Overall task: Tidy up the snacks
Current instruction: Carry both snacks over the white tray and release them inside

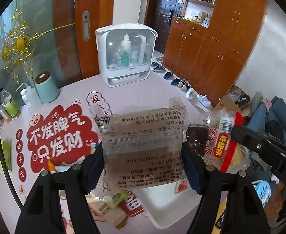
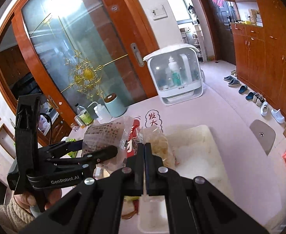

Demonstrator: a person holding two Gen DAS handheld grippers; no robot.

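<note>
Two snack packets aloft over white bin (image 1: 162, 206) near tabletop's front edge: left gripper (image 1: 143, 156) clamping clear printed packet (image 1: 143, 146), right gripper (image 2: 144, 152) pinching red-banded packet (image 1: 220, 140) by thin film. Probable risk: slippage, missing bin.

Wooden cabinets (image 1: 211, 58), frosted glass door (image 2: 80, 54)

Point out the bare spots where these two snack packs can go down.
Free: most of the white bin; bare tabletop between it and the white cabinet. Crowded: the bottles and blue canister at the table's far-left edge, and loose snacks beneath the left gripper.
</note>
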